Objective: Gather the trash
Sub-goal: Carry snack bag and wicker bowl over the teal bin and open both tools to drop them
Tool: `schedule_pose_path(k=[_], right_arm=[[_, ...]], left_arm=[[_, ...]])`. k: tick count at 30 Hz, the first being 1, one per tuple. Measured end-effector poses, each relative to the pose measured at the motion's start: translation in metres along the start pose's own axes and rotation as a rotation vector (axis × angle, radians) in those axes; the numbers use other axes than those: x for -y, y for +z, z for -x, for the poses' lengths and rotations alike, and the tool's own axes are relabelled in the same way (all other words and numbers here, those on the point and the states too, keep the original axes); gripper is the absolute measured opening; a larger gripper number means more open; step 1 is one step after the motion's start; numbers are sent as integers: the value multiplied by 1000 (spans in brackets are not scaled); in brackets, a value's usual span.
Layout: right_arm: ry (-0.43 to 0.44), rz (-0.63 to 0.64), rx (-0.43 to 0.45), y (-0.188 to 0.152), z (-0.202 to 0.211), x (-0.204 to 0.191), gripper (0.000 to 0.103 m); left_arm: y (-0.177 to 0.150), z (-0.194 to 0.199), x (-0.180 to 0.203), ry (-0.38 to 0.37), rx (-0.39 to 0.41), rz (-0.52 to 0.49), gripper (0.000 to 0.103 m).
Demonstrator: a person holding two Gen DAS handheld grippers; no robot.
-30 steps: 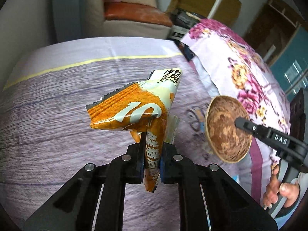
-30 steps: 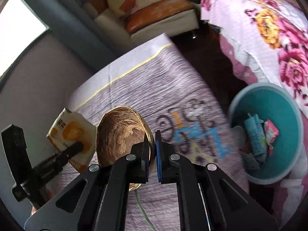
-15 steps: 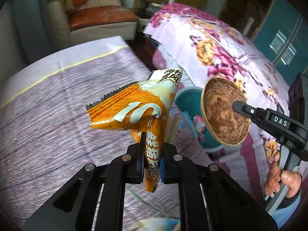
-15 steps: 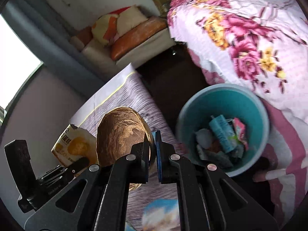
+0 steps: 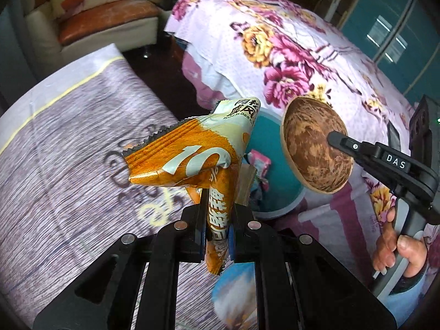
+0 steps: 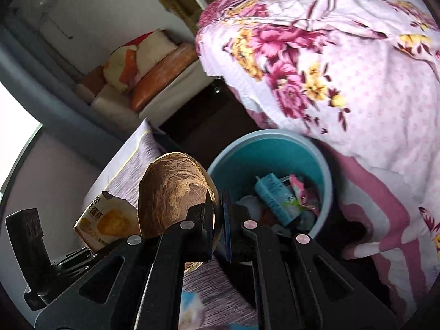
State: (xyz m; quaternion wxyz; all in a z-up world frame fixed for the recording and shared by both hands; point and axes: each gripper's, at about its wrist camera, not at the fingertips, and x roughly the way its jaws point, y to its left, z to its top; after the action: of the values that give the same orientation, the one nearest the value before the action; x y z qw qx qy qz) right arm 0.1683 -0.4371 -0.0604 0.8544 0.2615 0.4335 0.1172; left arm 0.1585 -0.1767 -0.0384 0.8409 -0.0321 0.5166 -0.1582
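Observation:
My left gripper [image 5: 217, 225] is shut on an orange and cream snack wrapper [image 5: 189, 159], which stands up crumpled above the jaws. Behind it shows the teal waste bin [image 5: 277, 192]. My right gripper [image 6: 218, 214] is shut on the rim of a brown coconut-shell bowl [image 6: 173, 192], also seen from the left wrist view as the bowl [image 5: 316, 148] held by the right gripper's fingers [image 5: 365, 151]. The bin [image 6: 275, 151] lies just ahead of the bowl in the right wrist view, with several wrappers and a blue carton [image 6: 277, 200] inside. The wrapper [image 6: 107, 220] shows at lower left there.
A purple-grey striped rug [image 5: 55, 148] with lettering covers the floor at left. A bed with a floral cover [image 5: 288, 55] rises right behind the bin. A sofa with orange cushions [image 5: 104, 19] stands at the back. A person's hand [image 5: 401, 250] grips the right handle.
Both grippers have swept across from over the rug toward the bed side; the teal bin now sits just ahead of them, nearer the middle. The wrapper and bowl stay gripped.

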Motion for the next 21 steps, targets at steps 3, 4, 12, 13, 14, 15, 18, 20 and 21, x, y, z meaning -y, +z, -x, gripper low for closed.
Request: schedule_pose_path(k=[3, 4, 12, 13, 14, 15, 18, 20, 21], right_arm=[[-22, -26, 1, 3, -2, 16, 6], [-26, -30, 1, 4, -2, 18, 6], [-85, -79, 3, 11, -7, 44, 6], [-88, -81, 4, 10, -8, 46, 6], [-94, -86, 6, 10, -8, 49, 6], [-100, -91, 7, 10, -9, 52, 6], [-111, -100, 5, 11, -12, 57, 6], [-120, -108, -1, 12, -15, 61, 6], [-123, -110, -3, 12, -16, 63, 6]], left_arm=[[6, -12, 11, -14, -21, -28, 12], [8, -17, 16, -18, -28, -39, 12], [20, -47, 27, -43, -78, -69, 12], [21, -49, 27, -45, -83, -68, 12], [22, -53, 27, -48, -91, -68, 12], [23, -57, 27, -51, -97, -70, 12], [25, -66, 29, -57, -115, -76, 12], [26, -73, 31, -62, -127, -83, 12], [25, -76, 32, -64, -133, -86, 12]])
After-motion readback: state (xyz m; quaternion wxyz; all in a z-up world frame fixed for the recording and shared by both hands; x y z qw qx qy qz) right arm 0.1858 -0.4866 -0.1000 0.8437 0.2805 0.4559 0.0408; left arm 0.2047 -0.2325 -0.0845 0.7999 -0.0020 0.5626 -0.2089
